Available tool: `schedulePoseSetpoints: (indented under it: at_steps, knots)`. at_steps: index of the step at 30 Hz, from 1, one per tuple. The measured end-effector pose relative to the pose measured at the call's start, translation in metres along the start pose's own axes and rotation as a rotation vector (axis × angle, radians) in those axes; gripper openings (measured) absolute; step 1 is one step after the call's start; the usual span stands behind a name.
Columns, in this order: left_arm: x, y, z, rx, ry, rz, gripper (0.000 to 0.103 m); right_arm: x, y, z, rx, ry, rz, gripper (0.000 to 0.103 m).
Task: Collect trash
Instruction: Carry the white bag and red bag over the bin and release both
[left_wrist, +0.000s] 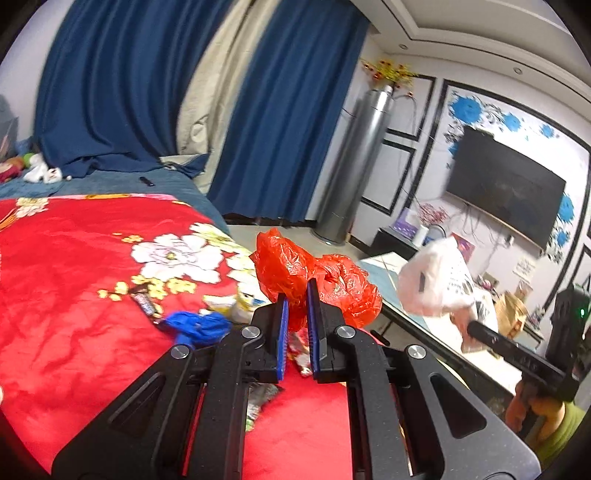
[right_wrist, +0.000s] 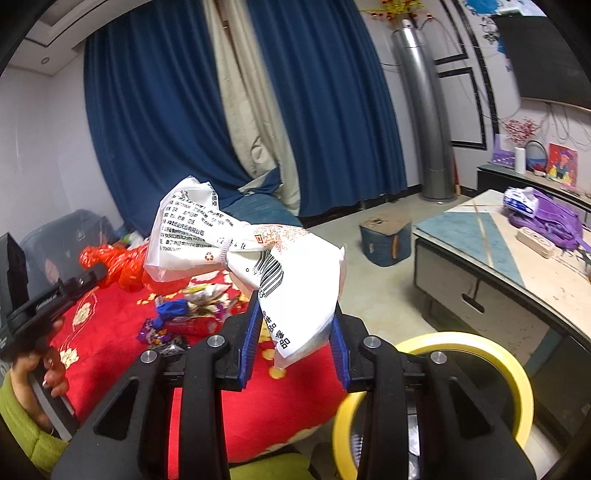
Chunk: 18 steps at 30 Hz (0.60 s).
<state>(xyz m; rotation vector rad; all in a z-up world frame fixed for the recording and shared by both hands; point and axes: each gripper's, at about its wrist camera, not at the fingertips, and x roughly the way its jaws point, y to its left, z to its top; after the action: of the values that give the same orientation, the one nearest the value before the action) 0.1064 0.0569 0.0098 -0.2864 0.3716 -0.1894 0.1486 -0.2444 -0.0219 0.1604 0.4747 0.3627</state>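
Note:
My left gripper (left_wrist: 297, 306) is shut on a crumpled red plastic bag (left_wrist: 325, 280), held above the red flowered bedspread (left_wrist: 74, 266). My right gripper (right_wrist: 295, 325) is shut on a white printed wrapper with a barcode (right_wrist: 258, 251), lifted over the bed's edge. The wrapper also shows in the left wrist view (left_wrist: 436, 284), and the red bag in the right wrist view (right_wrist: 125, 266). On the bedspread lie a blue wrapper (left_wrist: 199, 325), a dark candy wrapper (left_wrist: 144, 301) and several other snack wrappers (right_wrist: 192, 317).
A low glass-topped table (right_wrist: 472, 236) stands right of the bed with a purple bag (right_wrist: 546, 221) on it. A blue stool with cardboard (right_wrist: 386, 236) sits on the floor. A yellow tape roll (right_wrist: 443, 373) is near my right gripper. Blue curtains (left_wrist: 122, 92) hang behind.

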Motion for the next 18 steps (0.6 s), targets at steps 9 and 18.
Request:
schedulePoseSetpoints:
  at_steps: [9,18]
  knots:
    - [0.013,-0.036,-0.019,0.086,0.051,-0.061,0.005,-0.027,-0.033,-0.003,0.049,-0.031,-0.086,0.032]
    - [0.023,-0.069,-0.037,0.167,0.097,-0.11,0.005,-0.043,-0.061,-0.011,0.082,-0.029,-0.183,0.032]
